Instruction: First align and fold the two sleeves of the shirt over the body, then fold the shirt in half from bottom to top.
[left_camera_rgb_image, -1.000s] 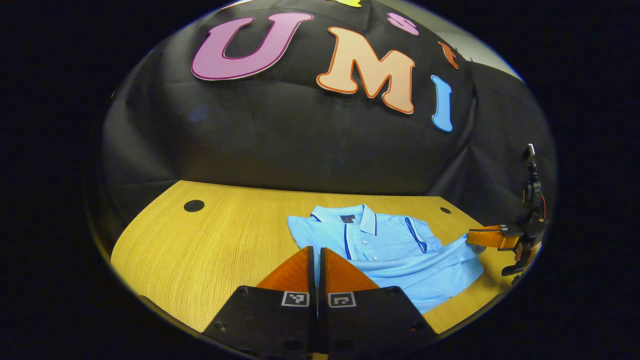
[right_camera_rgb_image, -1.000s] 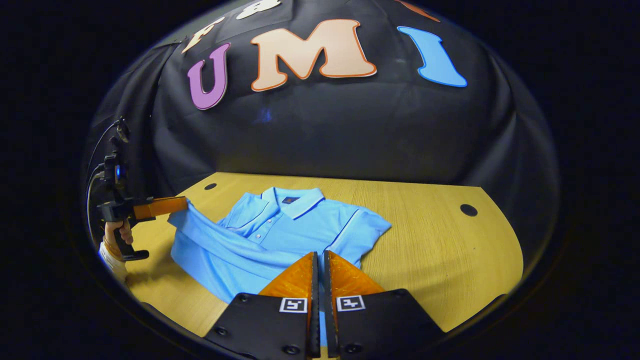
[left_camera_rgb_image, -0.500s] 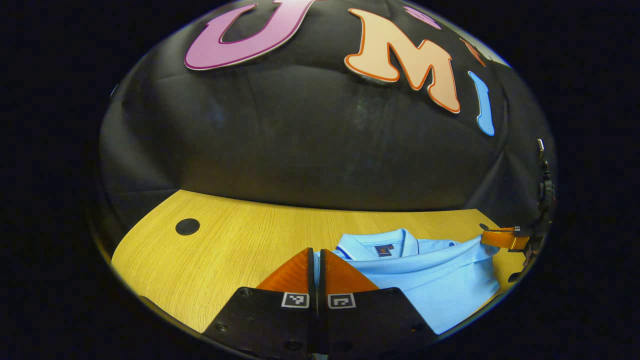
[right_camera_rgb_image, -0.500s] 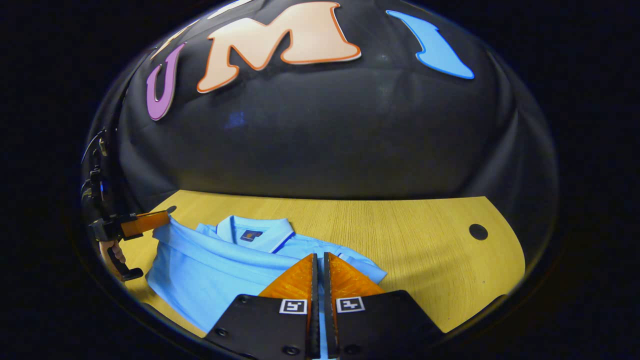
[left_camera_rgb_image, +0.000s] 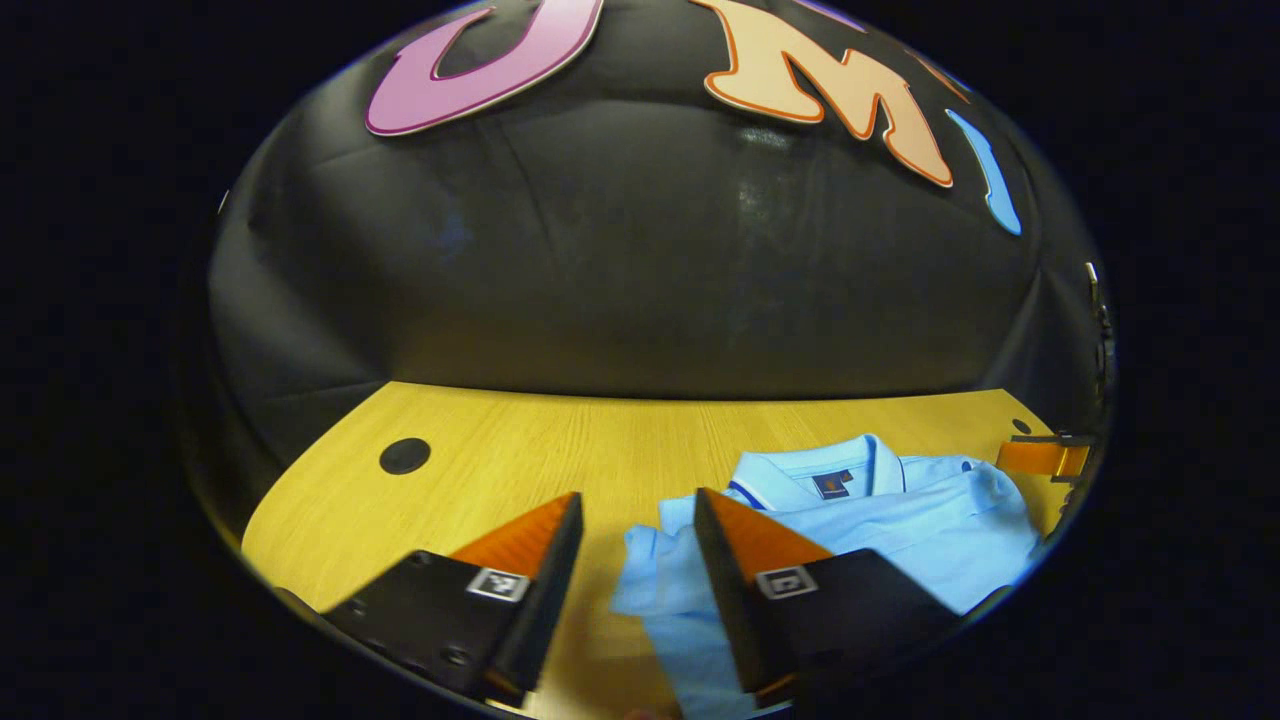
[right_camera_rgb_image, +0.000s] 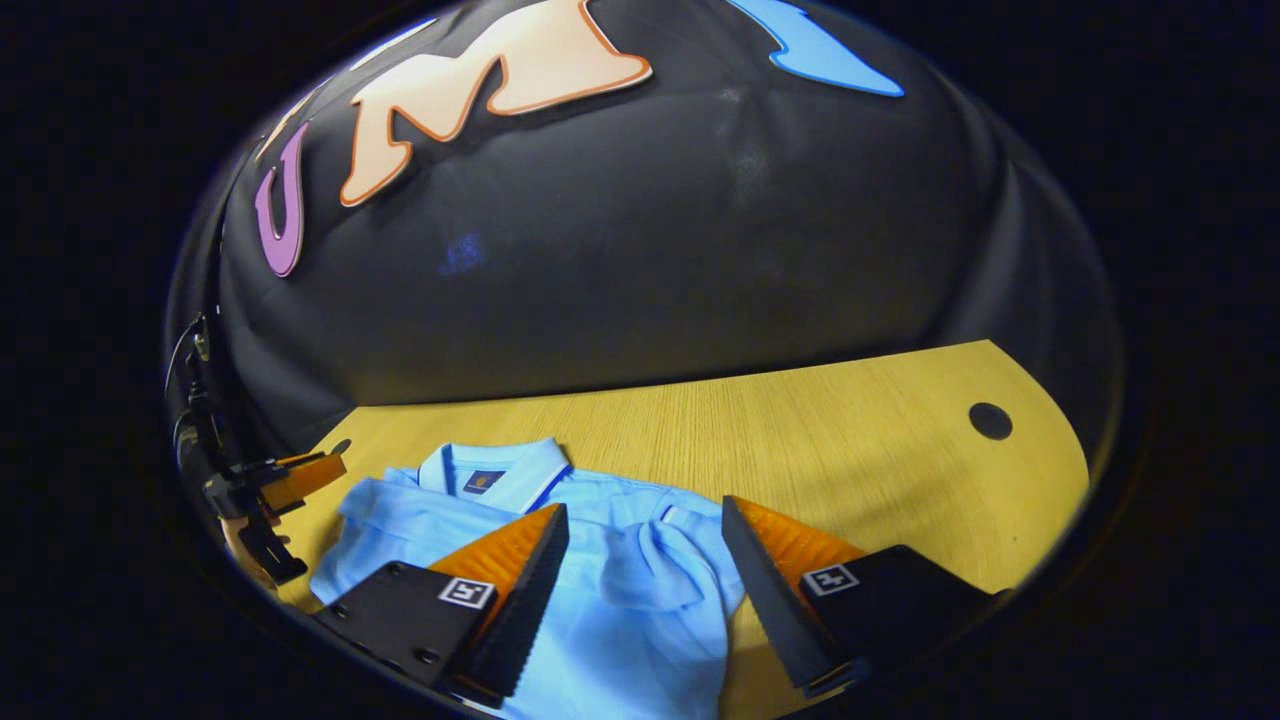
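A yellow wooden table (left_camera_rgb_image: 520, 450) sits against the black cloth wall, and the shirt (right_camera_rgb_image: 620, 590) lies on it, folded so its bottom edge reaches up toward the collar (right_camera_rgb_image: 495, 470).

Nearest me in the left gripper view, my left tongs (left_camera_rgb_image: 630, 510) are spread wide and hold nothing; the shirt's left corner lies bunched on the table between the fingers and under the right-hand one. In the right gripper view my right tongs (right_camera_rgb_image: 645, 525) are just as wide, empty too, with the folded cloth lying slack between the fingers. I cannot tell whether either pair rests on the cloth or hangs just above it.

Past the fingers the body runs up to the collar, which faces the wall. Beyond the collar, my other tongs show small at the shirt's far edge in each view (left_camera_rgb_image: 1045, 457) (right_camera_rgb_image: 300, 478).

The shirt looks light, soft and limp; I judge it will sag and wrinkle anywhere it is not supported, and the layers may slide on each other. If the fold needs squaring, I would pinch the doubled edge at the corners, taking both layers together.
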